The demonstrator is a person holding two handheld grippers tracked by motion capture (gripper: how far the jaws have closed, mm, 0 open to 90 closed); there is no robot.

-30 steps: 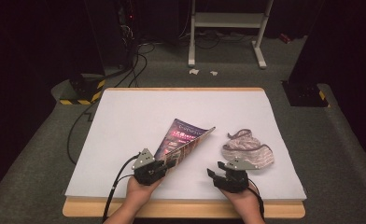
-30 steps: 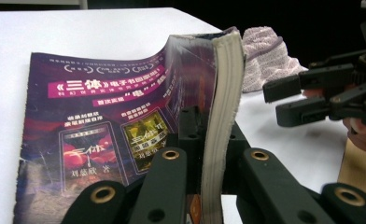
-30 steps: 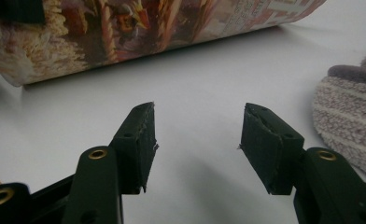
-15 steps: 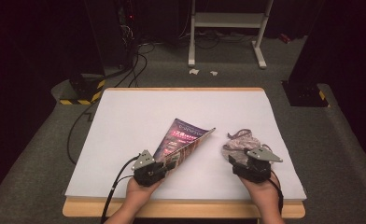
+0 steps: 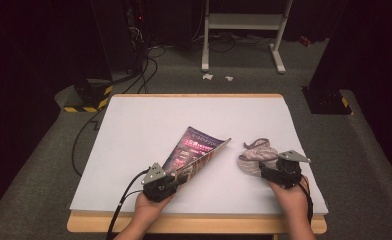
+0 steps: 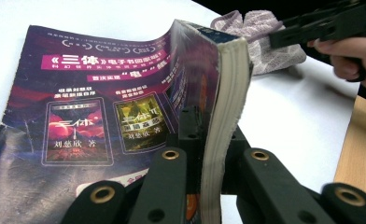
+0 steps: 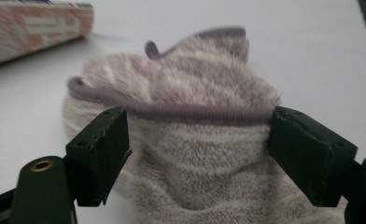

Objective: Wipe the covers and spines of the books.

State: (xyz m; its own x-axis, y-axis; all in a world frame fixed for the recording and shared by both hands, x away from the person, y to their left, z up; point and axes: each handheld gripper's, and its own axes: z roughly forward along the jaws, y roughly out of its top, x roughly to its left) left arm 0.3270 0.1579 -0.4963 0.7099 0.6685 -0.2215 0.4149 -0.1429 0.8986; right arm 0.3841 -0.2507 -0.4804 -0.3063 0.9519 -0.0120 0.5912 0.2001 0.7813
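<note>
A paperback book [image 5: 196, 147] with a purple cover lies part open on the white table top [image 5: 184, 115]. My left gripper [image 5: 176, 179] is shut on its near edge; in the left gripper view the jaws clamp the upright block of pages [image 6: 228, 93] while the cover [image 6: 78, 116] lies flat. A mauve fluffy cloth [image 5: 256, 155] sits bunched to the book's right. My right gripper [image 5: 265, 169] points at it from the right, and its jaws have just been opening. In the right gripper view the cloth [image 7: 195, 98] lies between the wide-set pads [image 7: 99, 149], not squeezed.
The wooden table edge [image 5: 194, 223] runs along the front. Beyond the table stand a yellow-and-black striped base [image 5: 86, 97], trailing cables [image 5: 139, 65], a white frame [image 5: 244, 25] and a black base [image 5: 329, 100] at the right.
My right hand has moved to the right along the table's front, round to the cloth's right side. The cloth is more bunched than before. The left gripper and book have kept still.
</note>
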